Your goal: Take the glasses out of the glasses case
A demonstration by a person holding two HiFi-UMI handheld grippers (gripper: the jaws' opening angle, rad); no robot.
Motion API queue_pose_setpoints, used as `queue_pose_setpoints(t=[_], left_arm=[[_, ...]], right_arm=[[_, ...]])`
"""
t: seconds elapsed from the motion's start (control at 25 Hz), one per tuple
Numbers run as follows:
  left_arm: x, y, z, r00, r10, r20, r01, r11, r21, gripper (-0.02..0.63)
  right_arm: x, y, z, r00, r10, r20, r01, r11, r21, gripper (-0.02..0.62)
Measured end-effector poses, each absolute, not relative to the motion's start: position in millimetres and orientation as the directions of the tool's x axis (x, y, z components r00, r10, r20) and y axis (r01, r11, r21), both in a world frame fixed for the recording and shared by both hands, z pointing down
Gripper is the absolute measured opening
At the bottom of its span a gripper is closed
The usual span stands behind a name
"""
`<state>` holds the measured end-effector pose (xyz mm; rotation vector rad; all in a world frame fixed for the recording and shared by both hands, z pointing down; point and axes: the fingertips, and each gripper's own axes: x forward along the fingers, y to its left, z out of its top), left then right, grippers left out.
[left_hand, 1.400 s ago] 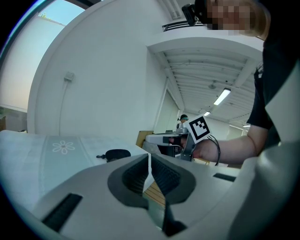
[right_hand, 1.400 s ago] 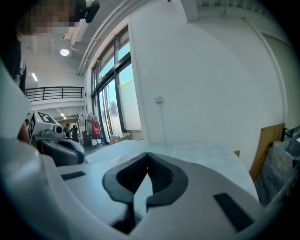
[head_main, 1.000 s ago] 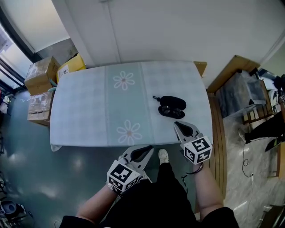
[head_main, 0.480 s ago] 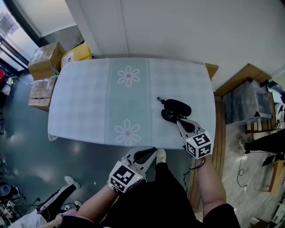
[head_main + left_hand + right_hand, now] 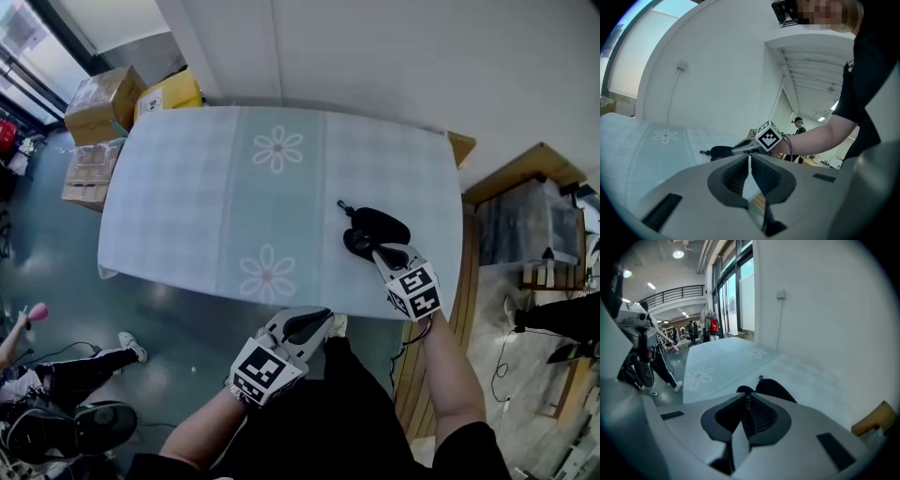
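Observation:
A black glasses case [image 5: 379, 226] lies open on the right part of the table [image 5: 187, 197], which has a pale flowered cloth. What is inside the case I cannot make out. My right gripper [image 5: 381, 251] is shut and empty, its tips at the case's near edge; the case [image 5: 774, 389] shows just past its jaws. My left gripper [image 5: 322, 313] is shut and empty, held off the table's near edge, below the cloth. From the left gripper [image 5: 749, 156] view, the case [image 5: 720, 151] and the right gripper [image 5: 738, 149] are ahead.
Cardboard boxes [image 5: 105, 91] and a yellow box [image 5: 171, 94] stand off the table's far left corner. Wooden furniture [image 5: 521, 173] is to the right. A person's legs [image 5: 70, 366] are on the floor at the left. A white wall backs the table.
My right gripper has moved forward over the table's near edge up to the case. The left gripper has stayed in place below the edge.

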<state>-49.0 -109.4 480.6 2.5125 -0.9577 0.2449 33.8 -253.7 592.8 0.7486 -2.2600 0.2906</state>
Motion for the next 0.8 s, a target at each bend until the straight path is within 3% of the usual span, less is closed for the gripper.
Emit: queue_pose_setpoints(t=[0.08, 0.44, 0.8], left_arm=[[-48.4, -112.5, 482.1, 0.739, -0.596, 0.315, -0.674, -0.656, 0.341, 0.031], [-41.1, -121.4, 490.7, 0.71, -0.626, 0.321, -0.703, -0.614, 0.359, 0.031], [-31.3, -128.4, 498.1, 0.683, -0.652, 0.33, -0.729, -0.575, 0.372, 0.031]], right_arm=[[35.0, -257.3, 601.6, -0.544, -0.404, 0.736, -0.562, 0.826, 0.038, 0.067], [41.0, -267.1, 636.6, -0.442, -0.281, 0.852, -0.372, 0.922, 0.111, 0.074], [40.0, -277.9, 659.8, -0.404, -0.19, 0.895, -0.273, 0.959, 0.08, 0.078]])
